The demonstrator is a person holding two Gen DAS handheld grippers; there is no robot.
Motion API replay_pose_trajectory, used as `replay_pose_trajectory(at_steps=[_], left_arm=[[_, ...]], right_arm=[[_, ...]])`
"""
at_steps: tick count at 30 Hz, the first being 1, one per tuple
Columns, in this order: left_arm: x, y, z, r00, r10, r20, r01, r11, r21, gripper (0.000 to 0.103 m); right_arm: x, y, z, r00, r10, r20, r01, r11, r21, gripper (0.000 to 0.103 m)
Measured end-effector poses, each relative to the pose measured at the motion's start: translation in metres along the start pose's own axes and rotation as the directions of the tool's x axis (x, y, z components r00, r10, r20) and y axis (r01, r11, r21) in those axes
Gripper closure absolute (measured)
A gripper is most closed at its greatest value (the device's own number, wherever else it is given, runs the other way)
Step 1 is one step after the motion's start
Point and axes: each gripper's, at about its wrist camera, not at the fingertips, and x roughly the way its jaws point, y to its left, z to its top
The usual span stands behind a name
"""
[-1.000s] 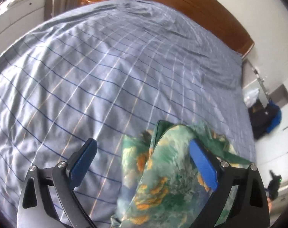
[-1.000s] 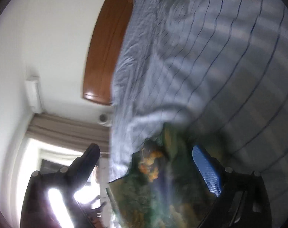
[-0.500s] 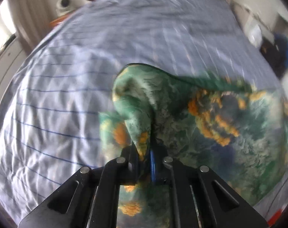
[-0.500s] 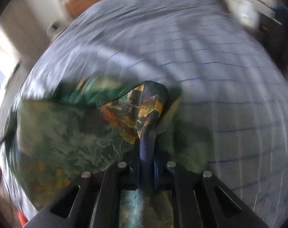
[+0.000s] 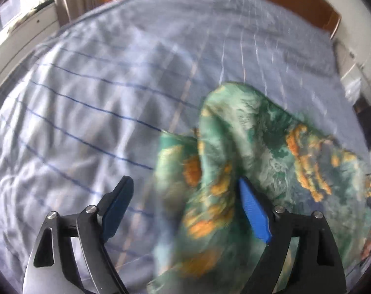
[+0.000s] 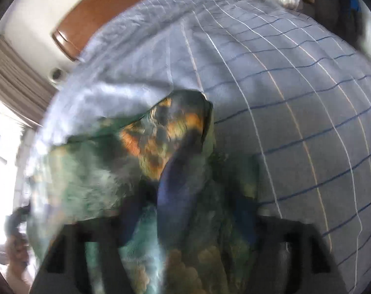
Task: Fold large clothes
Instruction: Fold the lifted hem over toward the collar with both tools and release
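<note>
Your left hand-held gripper (image 5: 183, 208) stands apart, so the green patterned garment (image 5: 258, 147) slumps between its fingers onto the bed (image 5: 99, 85). Your right hand-held gripper (image 6: 185, 210) is too blurred to tell (cloth drapes over it)

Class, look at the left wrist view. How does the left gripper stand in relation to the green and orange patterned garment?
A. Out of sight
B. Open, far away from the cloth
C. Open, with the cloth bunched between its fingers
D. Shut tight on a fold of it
C: the left gripper is spread wide, its blue fingers apart, with the garment bunched between them on the bed sheet.
</note>
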Motion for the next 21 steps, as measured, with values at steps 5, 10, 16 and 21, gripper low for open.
replay_pose_trajectory(at_steps=[5,10,16,21], left_arm=[[-0.066,-0.002,-0.033,0.993,0.003,0.116,-0.017,0.993,0.119,0.01],[-0.068,-0.024,-0.075,0.989,0.005,0.151,-0.041,0.97,0.239,0.004],[-0.037,0.017,-0.087,0.997,0.073,0.026,-0.073,0.997,-0.012,0.005],[-0.106,0.0,-0.121,0.979,0.102,0.178,-0.123,0.986,0.114,0.004]], right_arm=[[-0.073,0.003,-0.021,0.989,0.068,0.128,-0.059,0.996,-0.068,0.026],[-0.122,0.021,-0.082,0.919,0.391,0.051,-0.382,0.915,-0.132,0.019],[-0.085,-0.009,-0.132,0.97,0.236,-0.057,-0.236,0.972,0.017,0.032],[-0.145,0.011,-0.163,0.974,0.209,0.084,-0.199,0.974,-0.11,0.019]])
